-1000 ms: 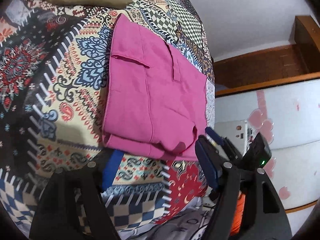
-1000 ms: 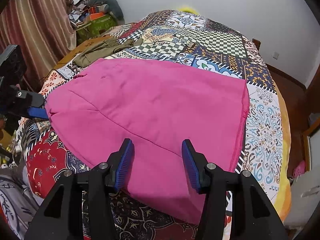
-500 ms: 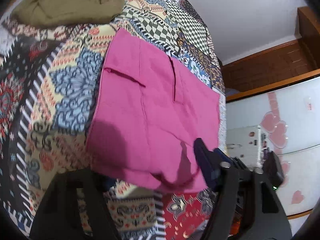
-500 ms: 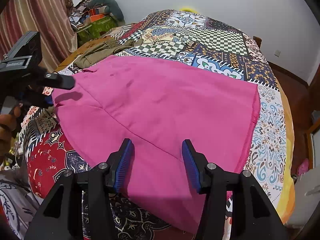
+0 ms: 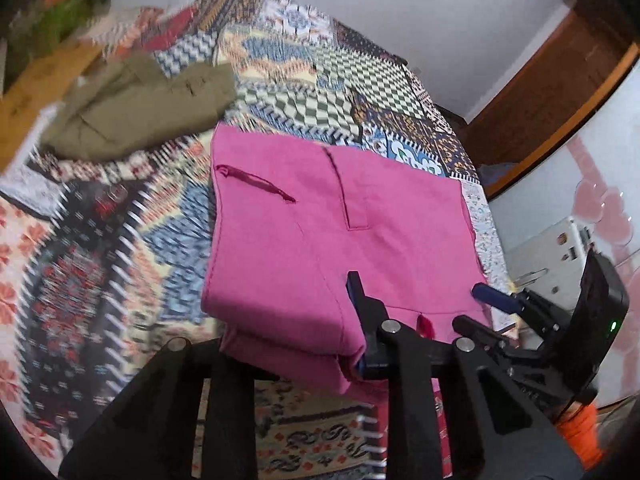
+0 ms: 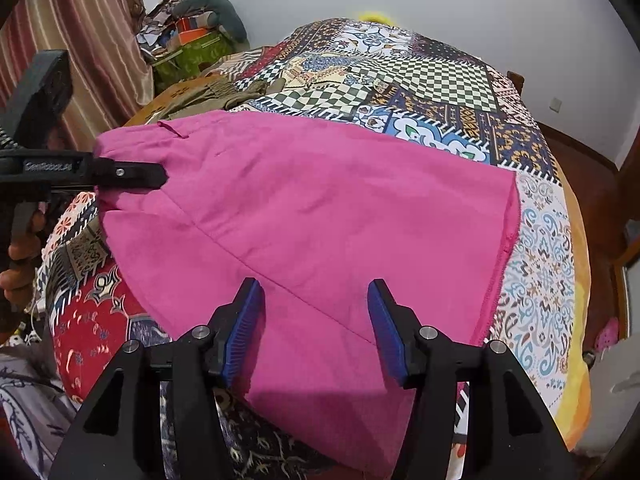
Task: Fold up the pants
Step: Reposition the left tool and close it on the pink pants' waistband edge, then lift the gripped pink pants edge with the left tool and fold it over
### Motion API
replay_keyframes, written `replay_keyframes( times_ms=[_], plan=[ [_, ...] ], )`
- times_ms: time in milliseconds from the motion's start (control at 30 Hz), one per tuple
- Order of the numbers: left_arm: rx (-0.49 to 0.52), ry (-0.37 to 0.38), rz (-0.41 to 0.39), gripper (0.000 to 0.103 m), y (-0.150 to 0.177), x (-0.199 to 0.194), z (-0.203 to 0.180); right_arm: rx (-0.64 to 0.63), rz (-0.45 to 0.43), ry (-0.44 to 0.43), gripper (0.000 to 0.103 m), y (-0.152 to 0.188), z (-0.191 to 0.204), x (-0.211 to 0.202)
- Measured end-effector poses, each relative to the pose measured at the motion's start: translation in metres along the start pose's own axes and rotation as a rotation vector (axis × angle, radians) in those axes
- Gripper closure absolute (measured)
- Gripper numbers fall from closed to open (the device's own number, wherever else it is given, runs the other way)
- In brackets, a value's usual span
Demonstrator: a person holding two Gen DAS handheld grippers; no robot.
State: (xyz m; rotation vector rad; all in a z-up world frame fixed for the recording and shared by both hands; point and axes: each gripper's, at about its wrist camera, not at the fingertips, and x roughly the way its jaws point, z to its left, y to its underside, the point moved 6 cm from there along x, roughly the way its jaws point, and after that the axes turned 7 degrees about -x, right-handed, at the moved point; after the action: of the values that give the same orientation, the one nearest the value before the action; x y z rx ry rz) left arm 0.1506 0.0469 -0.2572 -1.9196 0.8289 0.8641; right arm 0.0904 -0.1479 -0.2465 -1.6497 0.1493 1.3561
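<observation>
1. Pink pants (image 6: pixel 320 216) lie spread flat on the quilt (image 6: pixel 432 80), reaching over the bed's near edge at the near-left corner; hem side points toward the right edge.
2. Handling, by judgement: light, soft, limp cloth. It will drape and sag wherever unsupported, and doubled layers may slide on each other. Not fragile.
3. Best hold, by judgement: pinch at edges or corners through all layers, one corner per gripper, so the fold lifts evenly.
4. Left gripper (image 5: pixel 292 344): jaws closing with the pants' near-left corner between them. One finger is hidden under the cloth, and the corner looks lifted off the quilt. In the right wrist view this gripper (image 6: pixel 132 174) meets the cloth edge side-on.
5. Right gripper (image 6: pixel 316 328): jaws apart and widening, poised over the near edge of the pants, gripping nothing; touching or not, cannot tell.
6. Count: one pink pants; one olive garment (image 5: pixel 136 112) at the far-left corner, apart from the pants; two grippers; one quilt.
</observation>
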Motion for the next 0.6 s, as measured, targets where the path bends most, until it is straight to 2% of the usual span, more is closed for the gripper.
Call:
replay_keyframes(
  times_ms=[267, 600],
  plan=[
    [0.112, -0.110, -0.111, 0.080, -0.005, -0.037, 0.008, -0.063, 0.000, -0.024, 0.051, -0.022, 0.024, 0.012],
    [0.120, -0.094, -0.125, 0.080, -0.007, -0.042, 0.011, -0.131, -0.035, -0.018, 0.051, -0.069, 0.047, 0.018]
  ],
)
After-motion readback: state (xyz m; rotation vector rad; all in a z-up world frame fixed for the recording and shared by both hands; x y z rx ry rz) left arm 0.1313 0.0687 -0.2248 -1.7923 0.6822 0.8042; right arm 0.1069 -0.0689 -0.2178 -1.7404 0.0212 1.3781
